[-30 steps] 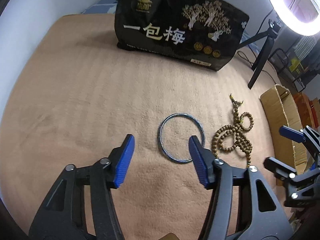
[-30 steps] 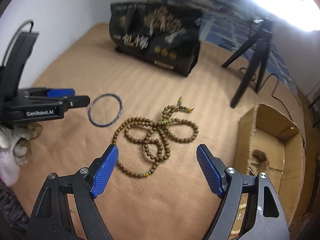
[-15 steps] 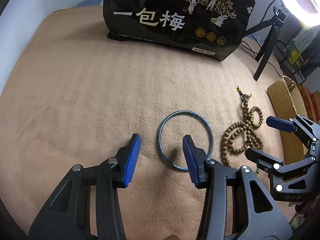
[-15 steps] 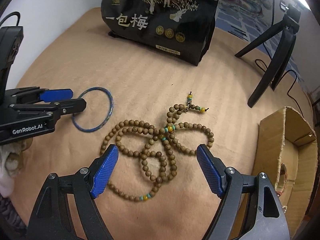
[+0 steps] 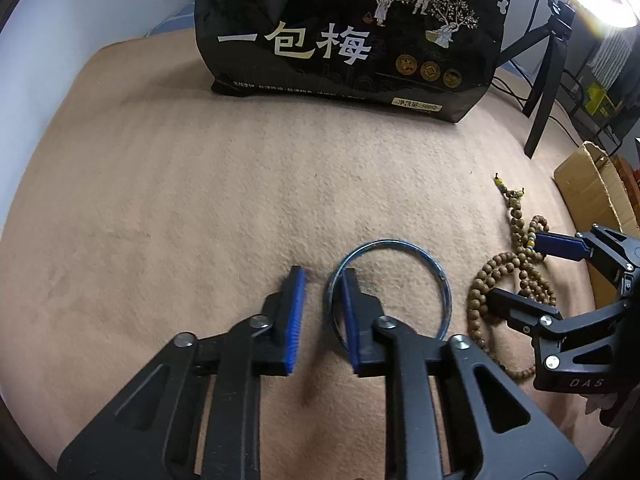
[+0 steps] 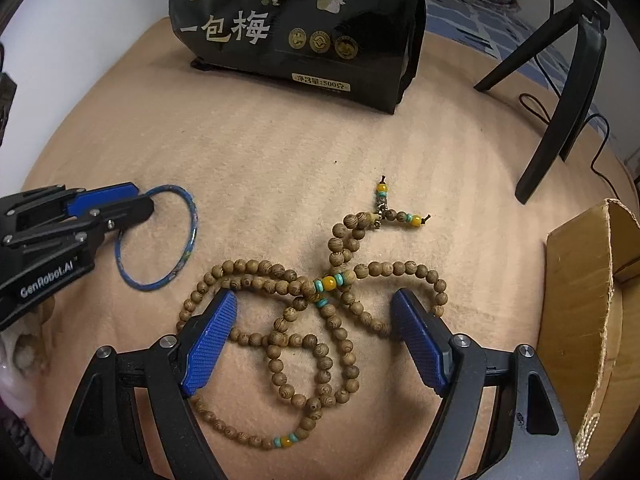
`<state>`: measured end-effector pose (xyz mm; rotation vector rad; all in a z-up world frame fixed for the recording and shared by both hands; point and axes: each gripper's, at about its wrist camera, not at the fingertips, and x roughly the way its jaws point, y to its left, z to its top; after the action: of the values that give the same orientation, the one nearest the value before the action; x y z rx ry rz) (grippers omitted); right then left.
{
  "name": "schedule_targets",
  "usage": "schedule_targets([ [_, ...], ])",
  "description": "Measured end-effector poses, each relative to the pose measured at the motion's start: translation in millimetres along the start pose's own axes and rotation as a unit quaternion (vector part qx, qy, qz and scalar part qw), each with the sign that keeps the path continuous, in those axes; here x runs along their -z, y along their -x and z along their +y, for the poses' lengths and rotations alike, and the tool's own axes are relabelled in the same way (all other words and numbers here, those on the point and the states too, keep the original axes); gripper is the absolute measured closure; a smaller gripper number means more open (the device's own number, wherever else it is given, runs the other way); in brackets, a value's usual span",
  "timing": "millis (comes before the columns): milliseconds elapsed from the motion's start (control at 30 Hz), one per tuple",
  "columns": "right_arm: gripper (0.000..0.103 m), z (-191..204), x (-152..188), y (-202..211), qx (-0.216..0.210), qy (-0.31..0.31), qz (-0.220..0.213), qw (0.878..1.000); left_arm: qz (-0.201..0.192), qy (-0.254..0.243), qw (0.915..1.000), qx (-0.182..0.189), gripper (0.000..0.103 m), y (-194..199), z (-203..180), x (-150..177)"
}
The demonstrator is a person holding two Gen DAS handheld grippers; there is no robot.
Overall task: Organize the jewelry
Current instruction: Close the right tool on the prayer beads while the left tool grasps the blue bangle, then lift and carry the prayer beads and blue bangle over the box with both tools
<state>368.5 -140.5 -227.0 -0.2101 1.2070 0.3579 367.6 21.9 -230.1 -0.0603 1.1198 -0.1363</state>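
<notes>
Tan blanket (image 5: 192,208), thin blue bangle (image 5: 438,276)

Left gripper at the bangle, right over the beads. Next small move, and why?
Probably finish closing the left gripper on the blue bangle, then lift. Its jaws have just been closing, the rim stands between the pads, but a gap still shows. The right gripper is open, straddling the wooden bead strand.
</notes>
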Motion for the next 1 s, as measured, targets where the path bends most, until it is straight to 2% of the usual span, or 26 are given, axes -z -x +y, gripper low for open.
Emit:
schedule_targets([
  [67, 0.027, 1.5, 2.9, 0.3, 0.001, 0.001, -0.004, 1.0, -0.002, 0.001, 1.0, -0.002, 0.095, 0.2, 1.5, -0.1],
  [133, 0.04, 0.4, 4.9, 1.8, 0.001, -0.004, -0.008, 1.0, -0.003, 0.0, 1.0, -0.002, 0.097, 0.8, 1.8, -0.1],
  [200, 0.066, 0.9, 9.8, 5.8, -0.01, -0.009, -0.012, 1.0, -0.005, -0.003, 1.0, -0.006, 0.099, 1.7, 0.6, 0.3],
  [233, 0.074, 0.4, 10.9, 7.4, -0.015, -0.013, -0.014, 1.0, -0.006, -0.003, 0.9999, -0.007, 0.1, 2.4, 0.0, 0.7],
  [267, 0.087, 0.2, 11.4, 8.1, -0.023, -0.017, -0.014, 0.999, -0.007, -0.004, 0.9999, -0.008, 0.101, 2.7, -0.4, 1.1],
  [300, 0.092, 0.0, 12.2, 8.3, -0.031, -0.019, -0.014, 0.999, -0.007, -0.004, 0.9999, -0.008, 0.101, 3.5, -0.4, 1.9],
  [567, 0.092, -0.1, 21.8, 18.3, -0.055, -0.04, -0.028, 0.997, -0.014, 0.004, 0.9999, -0.006, 0.101, 16.9, 1.2, 8.2],
  [1000, 0.093, -6.1, 42.0, 90.9, -0.081, -0.056, -0.095, 0.991, -0.057, -0.002, 0.9983, 0.004, 0.102, 78.4, -5.8, 15.3],
])
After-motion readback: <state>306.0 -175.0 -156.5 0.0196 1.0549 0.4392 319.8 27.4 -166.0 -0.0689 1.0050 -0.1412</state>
